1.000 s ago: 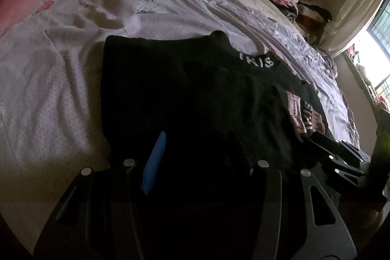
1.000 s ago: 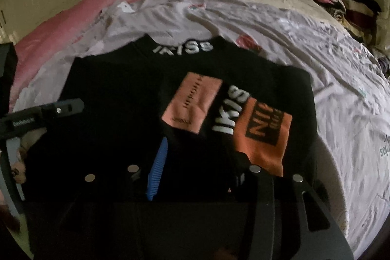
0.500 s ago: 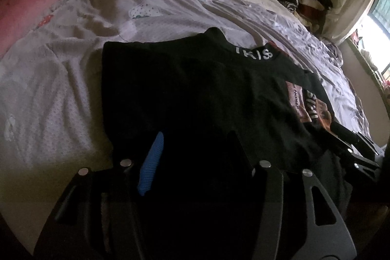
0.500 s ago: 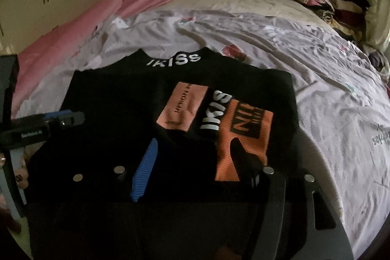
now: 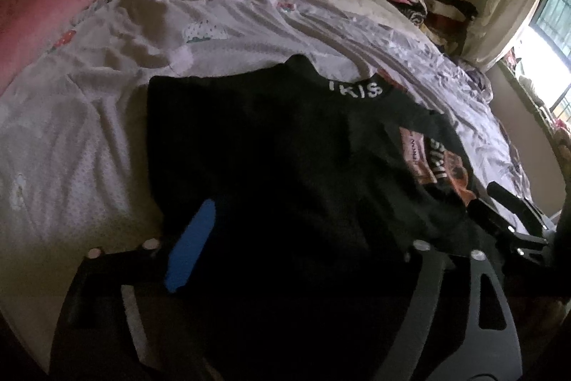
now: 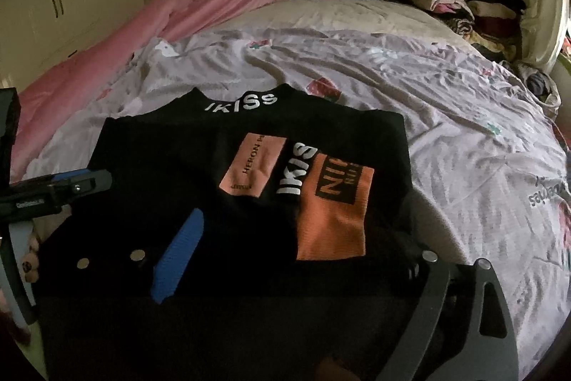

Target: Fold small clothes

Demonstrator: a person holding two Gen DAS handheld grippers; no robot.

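the black shirt (image 6: 228, 188) lies flat on the bed (image 6: 446, 138), both the left tool (image 5: 292, 259) and right tool (image 6: 285, 259) look spread wide over its near edge, so pinch both corners evenly before folding.

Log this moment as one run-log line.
phase: fold in progress | item: black shirt flat on bed sheet, print up | left gripper: open, over near hem | right gripper: open, over near hem
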